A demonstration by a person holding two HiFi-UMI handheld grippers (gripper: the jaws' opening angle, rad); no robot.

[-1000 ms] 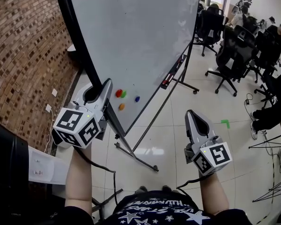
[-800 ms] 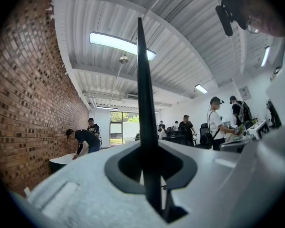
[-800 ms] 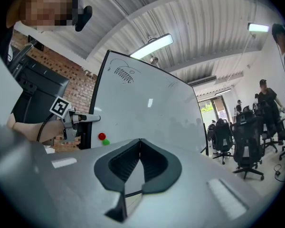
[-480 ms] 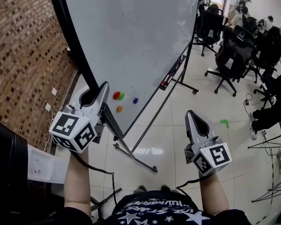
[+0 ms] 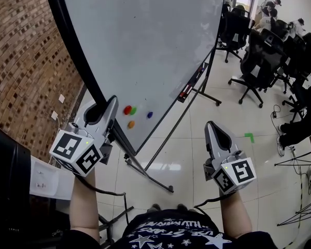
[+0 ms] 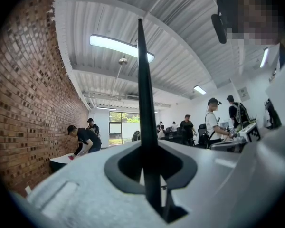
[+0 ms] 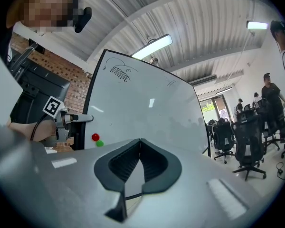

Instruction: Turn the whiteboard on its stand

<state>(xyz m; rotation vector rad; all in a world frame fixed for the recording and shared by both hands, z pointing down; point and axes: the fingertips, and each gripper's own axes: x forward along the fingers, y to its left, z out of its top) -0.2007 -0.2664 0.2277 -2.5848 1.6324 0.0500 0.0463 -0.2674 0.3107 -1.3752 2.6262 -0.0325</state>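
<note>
The large whiteboard point(image 5: 145, 45) tilts on its wheeled stand point(image 5: 150, 175), with red point(image 5: 127, 109), green, orange and blue magnets near its lower corner. My left gripper point(image 5: 113, 100) is shut on the board's black side frame point(image 5: 78, 56). In the left gripper view that frame point(image 6: 141, 80) runs straight up from between the closed jaws of the left gripper point(image 6: 143, 148). My right gripper point(image 5: 210, 124) hangs over the floor to the right of the stand, shut and empty. The right gripper view shows the right gripper point(image 7: 140, 141) with its pads meeting, and the board face point(image 7: 147, 103) beyond.
A brick wall point(image 5: 26, 61) runs close behind the board on the left. A white ledge point(image 5: 49, 178) and a dark object point(image 5: 8, 191) are by my left arm. Office chairs point(image 5: 259, 66) and seated people fill the right. The marker tray point(image 5: 192, 84) juts from the board's far edge.
My left gripper has moved left and slightly down with the board's frame in its grip, and the board's near edge has swung that way. The right gripper has stayed put.
</note>
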